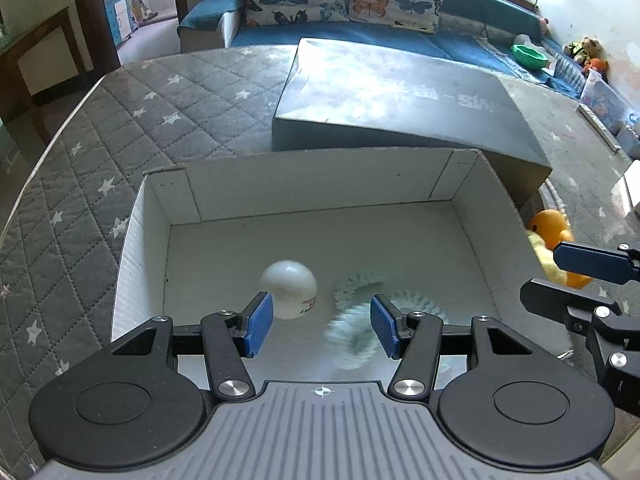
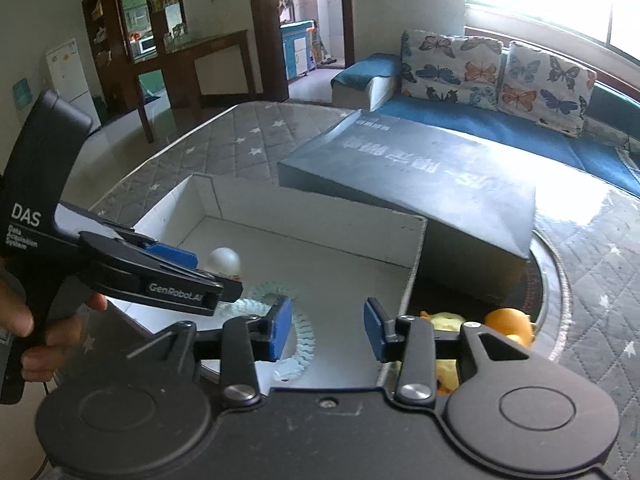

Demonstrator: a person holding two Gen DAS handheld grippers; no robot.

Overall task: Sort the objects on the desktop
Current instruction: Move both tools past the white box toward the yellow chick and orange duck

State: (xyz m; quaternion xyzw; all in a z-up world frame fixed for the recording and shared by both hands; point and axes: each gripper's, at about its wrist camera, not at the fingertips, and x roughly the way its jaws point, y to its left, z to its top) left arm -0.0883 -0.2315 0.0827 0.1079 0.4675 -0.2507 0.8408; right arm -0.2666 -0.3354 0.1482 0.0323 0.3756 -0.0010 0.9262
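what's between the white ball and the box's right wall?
A pale green-white bristly coil, lying on the box floor just right of the white ball; beyond it the floor is bare. Clearest in the left wrist view.

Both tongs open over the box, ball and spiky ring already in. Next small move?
Probably swing the right tongs right, past the white box wall, toward the yellow and orange toy lying outside it. Ball and ring already lie inside, and nothing is gripped.
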